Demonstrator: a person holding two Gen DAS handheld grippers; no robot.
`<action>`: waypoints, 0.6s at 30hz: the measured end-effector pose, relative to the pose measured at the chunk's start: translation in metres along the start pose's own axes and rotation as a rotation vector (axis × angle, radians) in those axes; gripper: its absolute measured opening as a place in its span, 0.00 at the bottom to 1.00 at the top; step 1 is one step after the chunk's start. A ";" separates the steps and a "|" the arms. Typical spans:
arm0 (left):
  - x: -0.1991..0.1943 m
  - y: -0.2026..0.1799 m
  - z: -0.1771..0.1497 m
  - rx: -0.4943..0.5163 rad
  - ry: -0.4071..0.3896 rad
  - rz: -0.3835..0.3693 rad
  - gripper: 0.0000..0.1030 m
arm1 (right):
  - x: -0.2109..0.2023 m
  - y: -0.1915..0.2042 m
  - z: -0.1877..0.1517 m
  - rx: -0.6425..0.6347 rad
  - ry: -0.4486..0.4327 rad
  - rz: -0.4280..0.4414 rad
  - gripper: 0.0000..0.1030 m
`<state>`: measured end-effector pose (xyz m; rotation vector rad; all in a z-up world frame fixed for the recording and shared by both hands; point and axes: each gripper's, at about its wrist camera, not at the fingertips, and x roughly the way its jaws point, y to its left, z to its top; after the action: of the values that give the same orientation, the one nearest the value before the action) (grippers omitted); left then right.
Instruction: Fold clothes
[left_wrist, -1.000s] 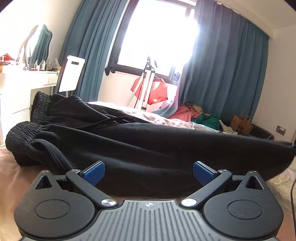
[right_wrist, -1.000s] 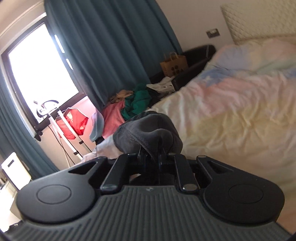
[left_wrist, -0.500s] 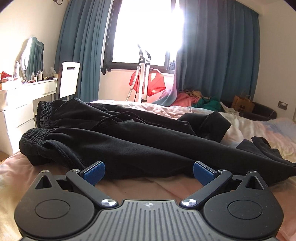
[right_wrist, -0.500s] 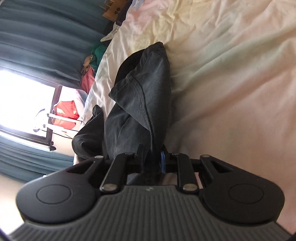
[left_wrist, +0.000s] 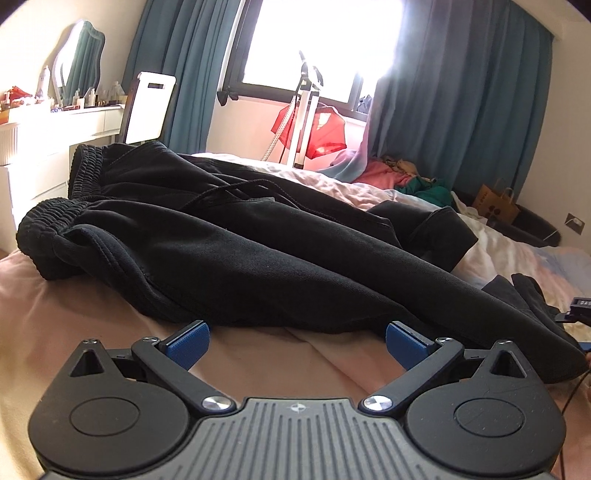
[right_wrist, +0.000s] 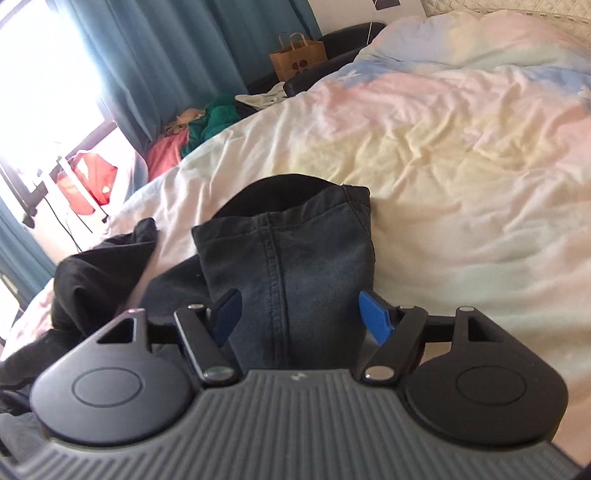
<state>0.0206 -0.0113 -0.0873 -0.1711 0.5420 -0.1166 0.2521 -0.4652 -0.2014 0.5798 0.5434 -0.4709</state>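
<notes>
Trousers (left_wrist: 258, 254), black with an elastic waistband (left_wrist: 48, 229), lie lengthwise across the bed (right_wrist: 461, 155), waistband toward its left edge and leg ends toward the right.

Change over the last second:
- Right gripper (right_wrist: 301, 314): was clamped on a leg end half a second ago; its jaws now stand wide apart. The hem (right_wrist: 291, 221) lies flat on the bed between the blue pads (right_wrist: 373, 317), with no visible pinch. Whether a pad brushes the cloth cannot be told
- The raised leg seen a second ago is down on the bed

Meaning for the task: the leg appears laid out and released. Judged from the present lay, straightening is largely done and the fold itself is not yet made.

Left gripper (left_wrist: 297, 341): jaws fully apart, holding nothing. It sits low over the bare sheet at the near edge of the bed, pads just short of the trouser side seam, apparently not touching it
</notes>
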 end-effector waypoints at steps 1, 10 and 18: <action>0.005 0.000 0.000 -0.005 0.009 -0.010 1.00 | 0.009 0.002 -0.002 -0.020 0.011 0.001 0.72; 0.036 0.036 0.007 -0.268 0.119 -0.091 1.00 | 0.035 0.012 -0.008 -0.179 0.046 0.033 0.28; 0.033 0.089 0.014 -0.546 0.102 -0.059 0.99 | -0.005 -0.021 0.025 0.081 -0.178 0.071 0.06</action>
<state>0.0614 0.0722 -0.1089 -0.7163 0.6624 -0.0319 0.2449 -0.4946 -0.1889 0.6255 0.3342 -0.4740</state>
